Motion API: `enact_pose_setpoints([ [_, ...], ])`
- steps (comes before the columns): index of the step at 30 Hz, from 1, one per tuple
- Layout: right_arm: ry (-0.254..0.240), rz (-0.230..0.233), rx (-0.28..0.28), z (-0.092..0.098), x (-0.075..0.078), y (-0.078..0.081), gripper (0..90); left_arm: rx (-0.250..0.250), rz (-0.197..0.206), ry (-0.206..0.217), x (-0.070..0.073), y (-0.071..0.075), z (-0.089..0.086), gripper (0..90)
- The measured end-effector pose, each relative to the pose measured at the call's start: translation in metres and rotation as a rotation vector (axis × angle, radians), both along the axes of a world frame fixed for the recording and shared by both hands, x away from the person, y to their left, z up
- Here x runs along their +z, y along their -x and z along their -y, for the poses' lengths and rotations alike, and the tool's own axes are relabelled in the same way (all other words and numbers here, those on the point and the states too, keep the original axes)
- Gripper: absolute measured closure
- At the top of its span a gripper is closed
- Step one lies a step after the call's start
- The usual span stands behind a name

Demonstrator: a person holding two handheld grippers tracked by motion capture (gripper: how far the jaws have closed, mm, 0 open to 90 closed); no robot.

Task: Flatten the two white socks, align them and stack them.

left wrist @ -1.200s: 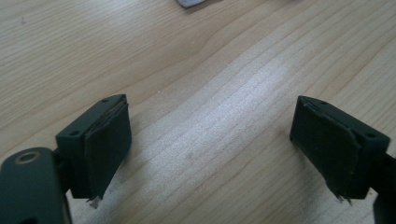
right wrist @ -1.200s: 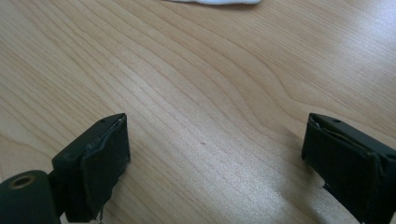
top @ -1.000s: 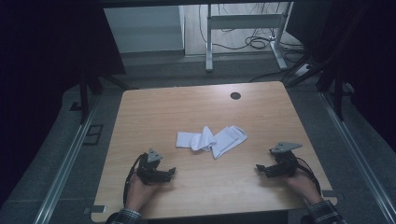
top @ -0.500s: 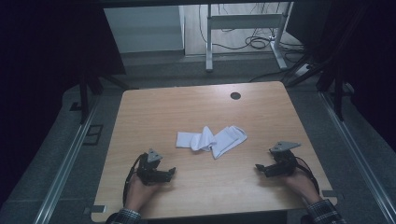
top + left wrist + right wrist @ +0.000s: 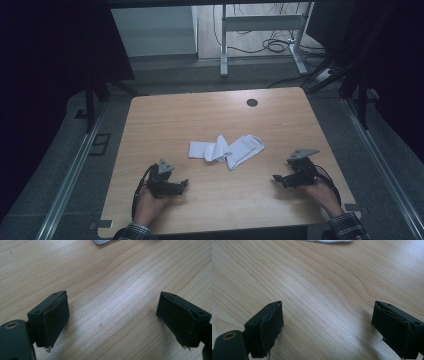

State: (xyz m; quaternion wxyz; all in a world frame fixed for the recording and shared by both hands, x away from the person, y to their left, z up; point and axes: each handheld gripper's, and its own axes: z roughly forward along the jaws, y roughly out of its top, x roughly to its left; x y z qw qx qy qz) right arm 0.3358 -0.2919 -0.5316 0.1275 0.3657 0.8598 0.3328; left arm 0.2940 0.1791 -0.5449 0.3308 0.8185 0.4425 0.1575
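Observation:
A crumpled white cloth (image 5: 227, 149) lies near the middle of the wooden table (image 5: 200, 115). My left gripper (image 5: 179, 186) rests low at the front left, held by a hand, its jaws wide apart over bare wood. In the left gripper view the left gripper (image 5: 117, 322) is open, and a white corner of the cloth (image 5: 101, 242) peeks in at the top edge. My right gripper (image 5: 277, 178) sits at the front right, also open. In the right gripper view the right gripper (image 5: 329, 327) holds nothing, with the cloth's edge (image 5: 329, 241) at the top.
A round dark cable hole (image 5: 252, 102) sits near the table's far edge. Metal rails (image 5: 70, 175) run along both sides of the table. Beyond the far edge stand a white desk frame (image 5: 260, 25) and cables (image 5: 275, 46) on the floor.

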Motion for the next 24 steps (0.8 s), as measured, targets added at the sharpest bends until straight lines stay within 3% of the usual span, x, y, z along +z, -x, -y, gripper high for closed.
enact_pose_setpoints([
  [12,-0.030,0.010,0.019,-0.009,0.009,-0.005,9.1,0.000,0.000,-0.001,0.000,0.000,0.000,11.2],
  [18,-0.079,-0.021,0.020,-0.015,0.013,-0.008,7.2,-0.001,0.001,-0.001,0.000,0.000,0.000,11.2],
  [24,-0.077,-0.040,0.035,-0.021,0.015,-0.013,7.8,-0.002,0.000,-0.001,0.000,0.000,0.000,11.2],
])
